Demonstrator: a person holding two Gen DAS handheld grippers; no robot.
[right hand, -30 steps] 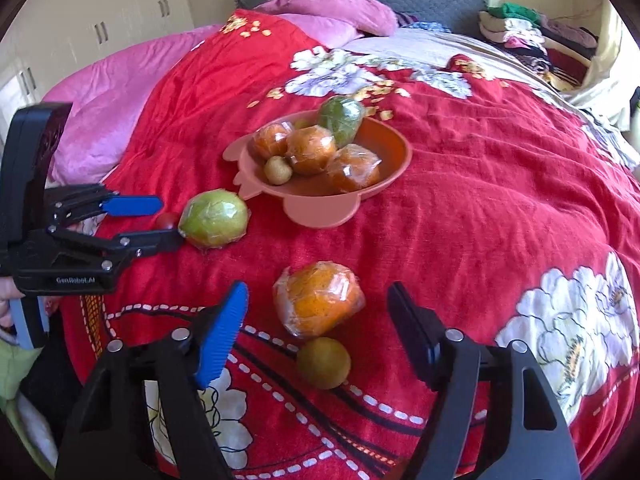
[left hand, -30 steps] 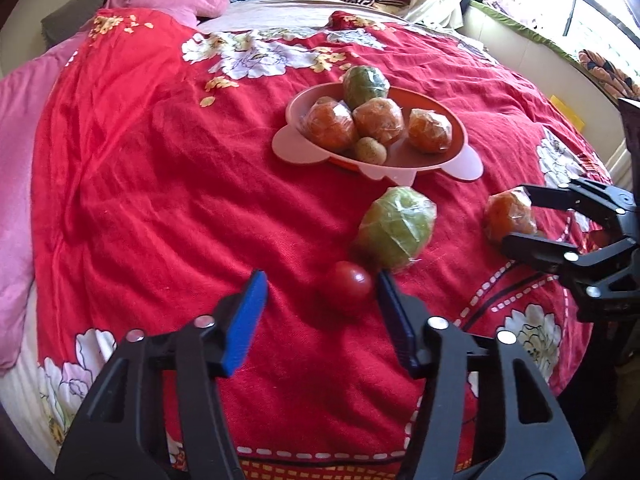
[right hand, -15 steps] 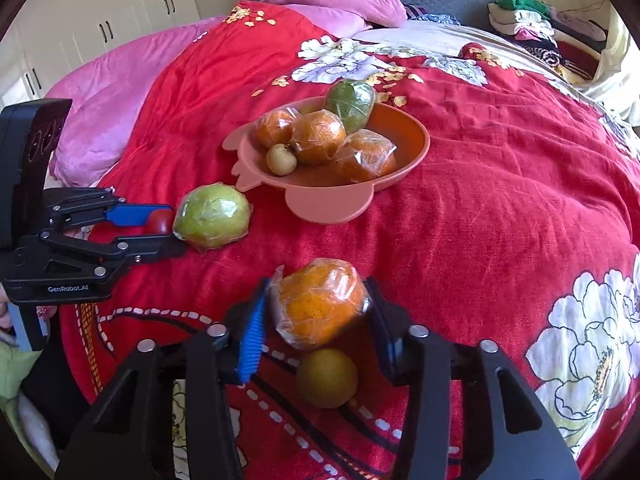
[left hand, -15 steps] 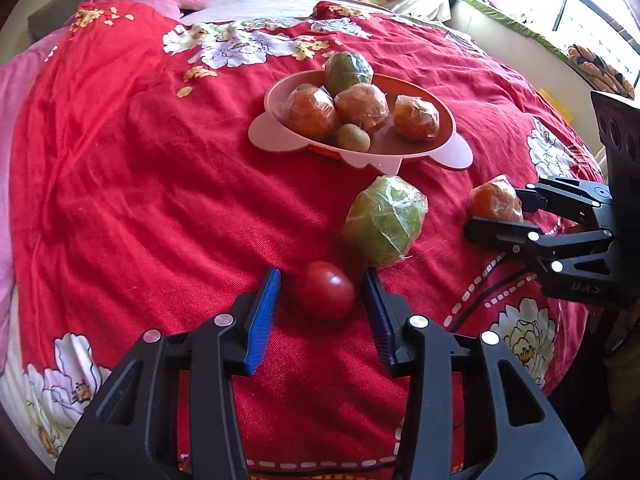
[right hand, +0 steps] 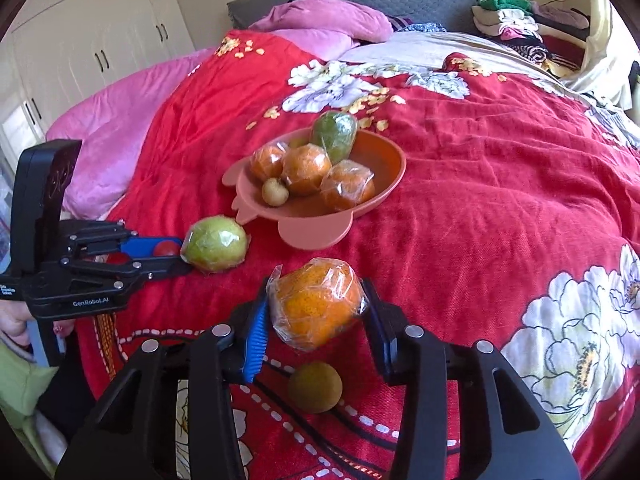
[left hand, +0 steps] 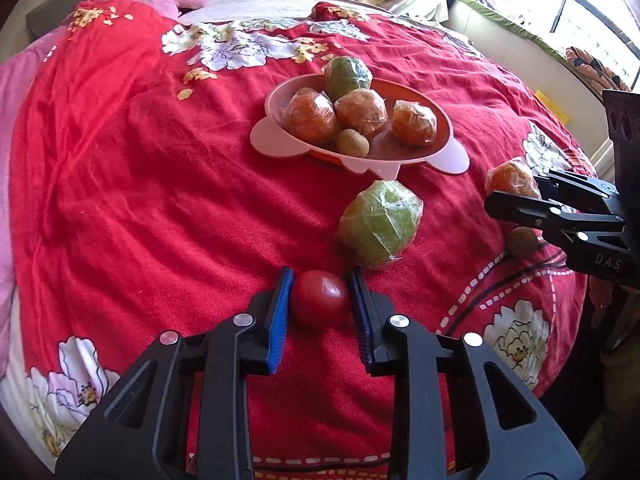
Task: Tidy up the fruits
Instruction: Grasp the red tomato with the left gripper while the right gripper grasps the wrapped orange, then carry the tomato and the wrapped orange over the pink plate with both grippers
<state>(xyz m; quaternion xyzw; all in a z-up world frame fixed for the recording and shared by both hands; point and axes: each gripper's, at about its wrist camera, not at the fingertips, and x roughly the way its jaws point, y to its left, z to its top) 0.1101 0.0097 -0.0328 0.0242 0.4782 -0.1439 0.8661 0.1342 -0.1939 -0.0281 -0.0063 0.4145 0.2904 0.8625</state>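
My left gripper (left hand: 322, 294) is shut on a small red tomato (left hand: 320, 298) that rests on the red quilt. My right gripper (right hand: 316, 312) is shut on a plastic-wrapped orange (right hand: 316, 304) and holds it just above the quilt. A wrapped green fruit (left hand: 380, 228) lies between the tomato and the pink bowl (left hand: 276, 148). The bowl (right hand: 372, 204) holds several wrapped oranges, a wrapped green fruit and a small brown fruit. Another small brown fruit (right hand: 315, 387) lies on the quilt under the right gripper's fingers; it also shows in the left wrist view (left hand: 522, 241).
The fruits lie on a bed with a red floral quilt (right hand: 500, 208). Pink pillows (right hand: 324, 20) and a grey headboard are at the far end. Folded clothes (right hand: 516, 24) are stacked at the far right. The bed's near edge is just below both grippers.
My left gripper moved forward and closed on the tomato. My right gripper moved forward, closed on the wrapped orange and lifted it slightly.
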